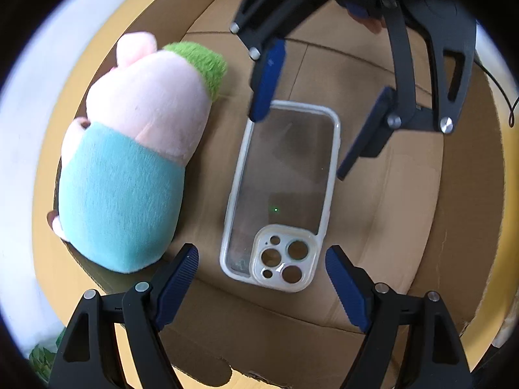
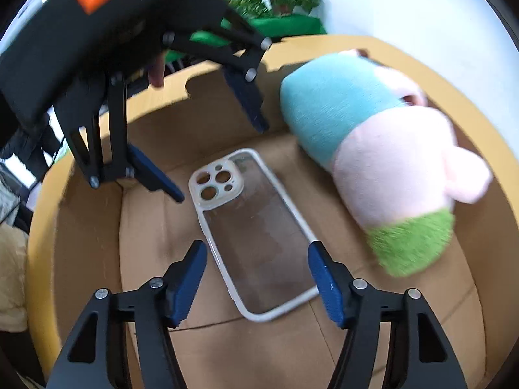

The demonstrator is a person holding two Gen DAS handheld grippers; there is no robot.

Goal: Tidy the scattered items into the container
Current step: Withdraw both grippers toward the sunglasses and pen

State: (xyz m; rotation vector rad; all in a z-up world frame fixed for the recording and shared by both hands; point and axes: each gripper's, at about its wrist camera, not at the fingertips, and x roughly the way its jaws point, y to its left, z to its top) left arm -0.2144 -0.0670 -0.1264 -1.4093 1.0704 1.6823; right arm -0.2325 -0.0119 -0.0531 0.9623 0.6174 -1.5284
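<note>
Left wrist view showed you, from left to right, the pink plush pig in a teal shirt with a green tuft (image 1: 129, 155) lying on its side on the floor of the brown cardboard box (image 1: 405, 214), then the clear phone case with a white rim (image 1: 282, 194) flat just beside it, apart from the toy. Your left tongs (image 1: 261, 278) stood open and empty, straddling the camera-cutout end of the case. Its long axis ran straight away from them toward your right tongs (image 1: 301, 136), which hung open over the far end, also holding nothing.

Right wrist view gave the same from the other side: left tongs (image 2: 223, 162) spread near the cutout, case (image 2: 256, 236) running diagonally between the right tongs (image 2: 258, 280), pig (image 2: 382, 162) to the right.

Both items looked already inside the container. Both tongs seemed about equally near the case, one at each end.
</note>
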